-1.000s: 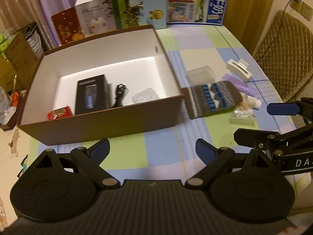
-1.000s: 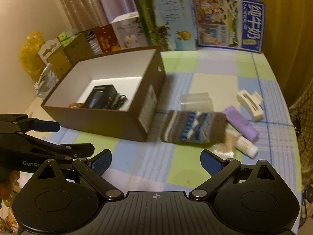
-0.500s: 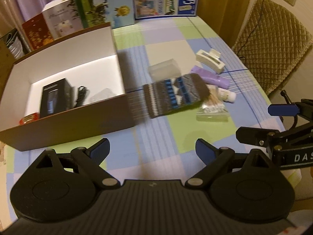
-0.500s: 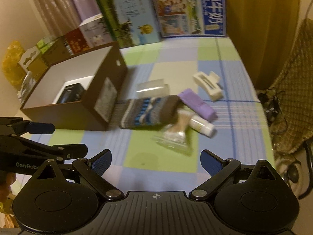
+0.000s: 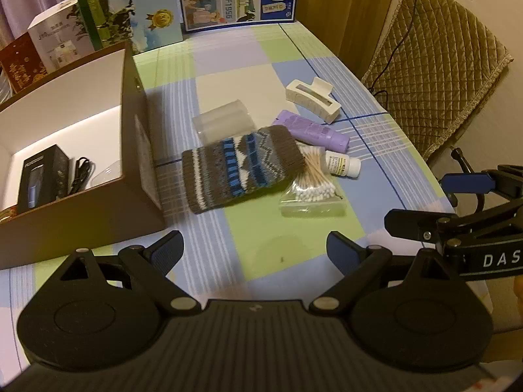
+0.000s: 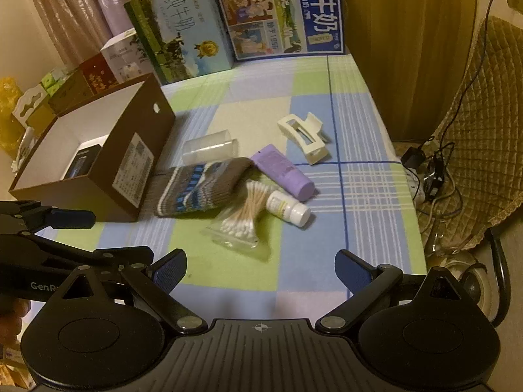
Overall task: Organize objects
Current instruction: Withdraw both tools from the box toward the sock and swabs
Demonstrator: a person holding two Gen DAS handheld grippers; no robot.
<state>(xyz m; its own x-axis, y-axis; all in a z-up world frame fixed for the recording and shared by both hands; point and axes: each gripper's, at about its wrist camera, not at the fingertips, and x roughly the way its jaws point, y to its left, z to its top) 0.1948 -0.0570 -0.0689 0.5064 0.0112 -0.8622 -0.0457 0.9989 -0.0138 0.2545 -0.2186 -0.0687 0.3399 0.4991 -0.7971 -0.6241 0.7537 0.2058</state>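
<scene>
A brown open box (image 5: 140,170) (image 6: 130,150) stands at the left with a black device (image 5: 42,173) and a cable inside. Right of it lie a knitted grey-blue pouch (image 5: 242,170) (image 6: 202,186), a clear plastic case (image 5: 224,122) (image 6: 210,147), a purple tube (image 5: 312,130) (image 6: 284,171), a small white bottle (image 5: 343,163) (image 6: 287,207), a bag of cotton swabs (image 5: 310,191) (image 6: 240,220) and a white hair claw (image 5: 312,98) (image 6: 305,137). My left gripper (image 5: 255,251) is open, empty, short of the pouch. My right gripper (image 6: 261,268) is open, empty, short of the swabs.
Milk cartons and gift boxes (image 6: 228,23) line the far table edge. A quilted chair (image 5: 438,65) stands past the right edge, with cables and a power strip (image 6: 431,176) on the floor. The checked tablecloth (image 5: 268,228) is bare near both grippers.
Both views have swung right, from the box toward the loose items. The pouch and swabs now sit ahead of the grippers. Nothing on the table moved.
</scene>
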